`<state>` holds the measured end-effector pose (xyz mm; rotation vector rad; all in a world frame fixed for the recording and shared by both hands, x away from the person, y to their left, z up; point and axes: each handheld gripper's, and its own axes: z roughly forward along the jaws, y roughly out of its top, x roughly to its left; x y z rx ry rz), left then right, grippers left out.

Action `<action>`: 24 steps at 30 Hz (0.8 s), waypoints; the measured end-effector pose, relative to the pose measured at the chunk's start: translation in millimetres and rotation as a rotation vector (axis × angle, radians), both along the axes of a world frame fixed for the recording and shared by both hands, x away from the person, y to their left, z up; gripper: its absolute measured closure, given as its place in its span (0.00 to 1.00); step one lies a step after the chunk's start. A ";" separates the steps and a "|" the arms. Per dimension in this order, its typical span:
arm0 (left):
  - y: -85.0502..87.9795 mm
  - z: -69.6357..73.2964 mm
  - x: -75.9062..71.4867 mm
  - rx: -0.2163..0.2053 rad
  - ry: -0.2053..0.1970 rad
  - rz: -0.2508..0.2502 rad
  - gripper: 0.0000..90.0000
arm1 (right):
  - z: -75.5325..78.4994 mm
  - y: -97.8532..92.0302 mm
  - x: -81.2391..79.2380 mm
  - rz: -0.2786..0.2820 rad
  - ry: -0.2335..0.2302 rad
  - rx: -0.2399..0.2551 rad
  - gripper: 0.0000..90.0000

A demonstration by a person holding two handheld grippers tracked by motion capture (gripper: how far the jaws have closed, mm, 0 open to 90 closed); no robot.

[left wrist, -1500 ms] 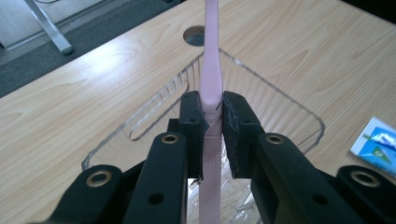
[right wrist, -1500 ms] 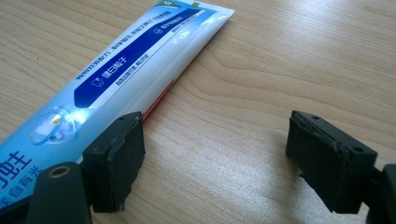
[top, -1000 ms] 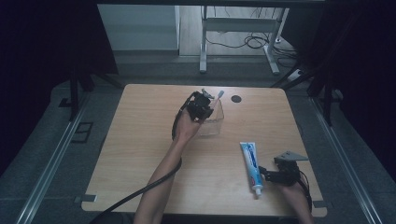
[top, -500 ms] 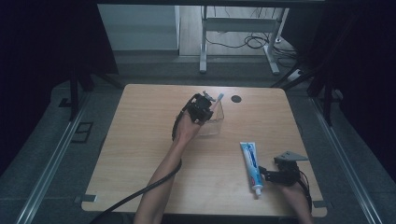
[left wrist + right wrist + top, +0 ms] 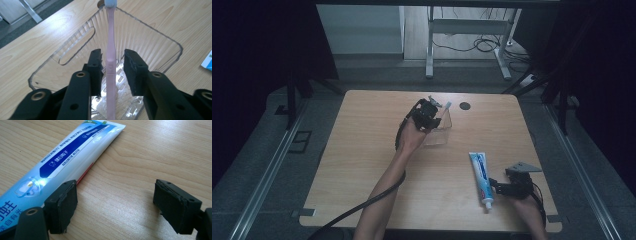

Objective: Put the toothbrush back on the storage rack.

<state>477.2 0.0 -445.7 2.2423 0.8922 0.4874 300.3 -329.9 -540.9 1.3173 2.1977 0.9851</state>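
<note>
The left gripper has its jaws a little way apart. They have just been opening. The pink toothbrush stands between them, but the pads do not press on it now. It leans in the clear plastic box, with its brush end up by the far rim. So I think the toothbrush part is done: it is in the box and let go.

The right gripper has its jaws wide apart, with nothing in them. It sits low on the wooden table. The toothpaste tube lies flat just beside one jaw, not between them. The tube is well apart from the box, so it is not yet picked up
</note>
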 end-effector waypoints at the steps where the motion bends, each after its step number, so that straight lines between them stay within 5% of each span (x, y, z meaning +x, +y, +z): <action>1: 0.2 0.8 -0.9 -0.007 -0.002 0.003 0.71 | 0.0 0.0 0.0 0.001 0.000 0.000 0.22; 8: 4.5 7.9 -4.3 -0.040 -0.015 0.009 0.58 | 0.0 0.0 0.0 0.001 0.000 0.000 0.22; 17: 9.4 20.9 -9.9 -0.092 0.018 -0.025 0.38 | 0.0 0.2 0.0 0.000 0.000 -0.001 0.22; 24: 10.8 25.9 -17.7 -0.085 0.021 -0.029 0.25 | -0.1 0.2 0.0 -0.001 -0.002 -0.003 0.22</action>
